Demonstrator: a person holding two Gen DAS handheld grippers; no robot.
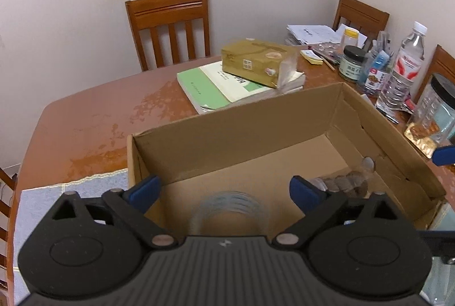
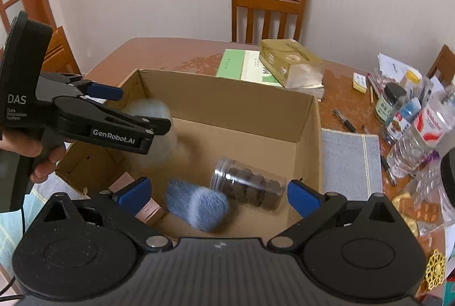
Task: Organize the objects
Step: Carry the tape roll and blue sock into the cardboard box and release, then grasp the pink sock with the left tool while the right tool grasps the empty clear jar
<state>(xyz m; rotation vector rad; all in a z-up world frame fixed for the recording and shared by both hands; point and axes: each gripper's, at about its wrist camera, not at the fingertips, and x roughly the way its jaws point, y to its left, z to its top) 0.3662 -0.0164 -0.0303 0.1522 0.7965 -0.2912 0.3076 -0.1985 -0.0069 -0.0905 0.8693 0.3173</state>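
Brown surface (image 2: 176, 52), carrying all items. Cardboard box (image 2: 227, 104), open-topped, centre of surface, beside a grey cloth mat (image 2: 351, 163). Green books (image 1: 216, 89), stacked beyond the box, with a gold carton (image 1: 256, 61) lying on top. Left tool (image 1: 224, 189), over the box's near-left corner, jaws spread wide with nothing between; a blurred pale cylinder (image 2: 159, 132) just below it. Right tool (image 2: 219, 192), above the box's near edge, jaws likewise released; a blurred blue object (image 2: 199, 206) beneath. Clear jar of brown discs (image 2: 250, 188), lying on its side inside the box. Pink carton (image 2: 145, 209), inside the box, near-left.
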